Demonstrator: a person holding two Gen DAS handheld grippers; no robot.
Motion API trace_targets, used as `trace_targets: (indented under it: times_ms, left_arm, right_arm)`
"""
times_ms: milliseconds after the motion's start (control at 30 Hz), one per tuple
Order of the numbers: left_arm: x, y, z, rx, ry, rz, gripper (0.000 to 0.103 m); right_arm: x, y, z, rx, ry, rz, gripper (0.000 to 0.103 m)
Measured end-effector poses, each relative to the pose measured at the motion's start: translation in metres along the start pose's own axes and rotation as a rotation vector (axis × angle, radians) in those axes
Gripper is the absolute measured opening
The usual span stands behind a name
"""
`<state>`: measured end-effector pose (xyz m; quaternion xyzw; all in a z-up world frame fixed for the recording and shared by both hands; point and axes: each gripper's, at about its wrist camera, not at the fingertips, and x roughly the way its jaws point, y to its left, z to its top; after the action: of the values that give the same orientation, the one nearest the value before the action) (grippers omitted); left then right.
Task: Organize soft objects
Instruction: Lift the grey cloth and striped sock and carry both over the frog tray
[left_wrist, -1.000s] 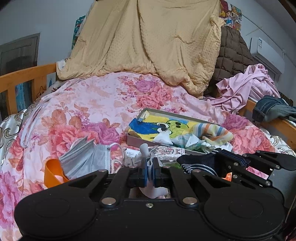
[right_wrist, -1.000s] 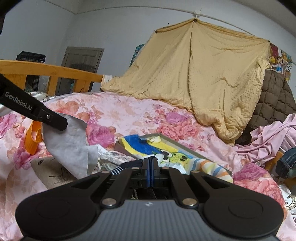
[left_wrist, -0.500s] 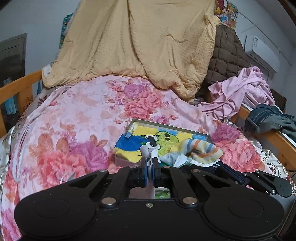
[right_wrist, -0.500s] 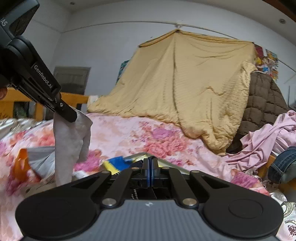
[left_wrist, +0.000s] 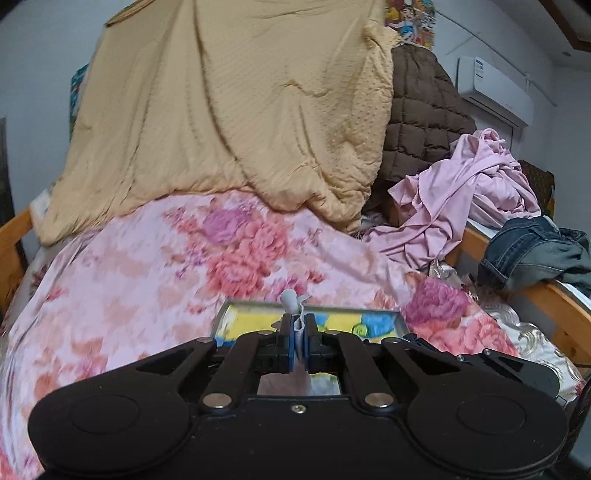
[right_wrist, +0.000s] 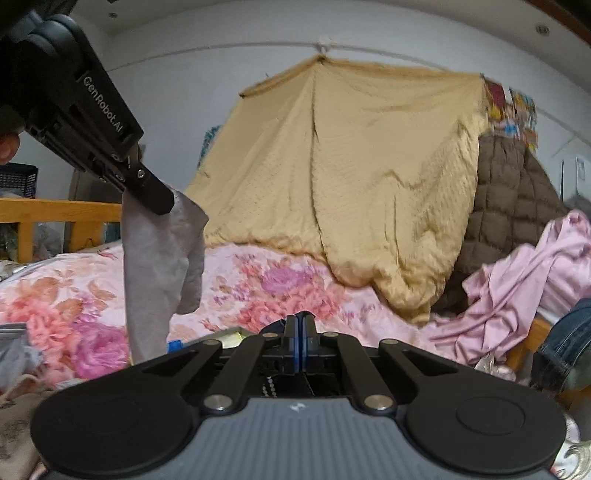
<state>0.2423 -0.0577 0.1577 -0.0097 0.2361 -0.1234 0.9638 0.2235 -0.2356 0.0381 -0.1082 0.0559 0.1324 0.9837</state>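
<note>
Tray (left_wrist: 380, 320) mostly hidden behind gripper; floral bedspread (left_wrist: 147, 266) blurred.

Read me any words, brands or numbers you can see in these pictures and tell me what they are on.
"GenRobot.AI": white lettering along the left gripper arm.
Air conditioner: blue label, too small to read.
Cartoon posters: blurred, no readable text.

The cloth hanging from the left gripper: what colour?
Plain light grey cloth, clearest in the right wrist view.
</note>
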Motion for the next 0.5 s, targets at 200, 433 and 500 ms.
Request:
trace_targets:
  times_ms: [200, 433, 500]
  left_arm:
    - [0.058, -0.015, 0.005, -0.016, -0.011, 0.012, 0.004]
    - [0.117, -0.029, -0.009, -0.076, -0.028, 0.007, 0.004]
    - [0.128, -0.035, -0.015, -0.082, -0.023, -0.003, 0.004]
  right_arm:
    - [0.035, -0.036, -0.013, 0.109, 0.071, -0.01, 0.002]
    - [0.041, -0.06, -0.03, 0.162, 0.112, -0.04, 0.002]
    - [0.043, -0.066, -0.033, 0.185, 0.125, -0.043, 0.002]
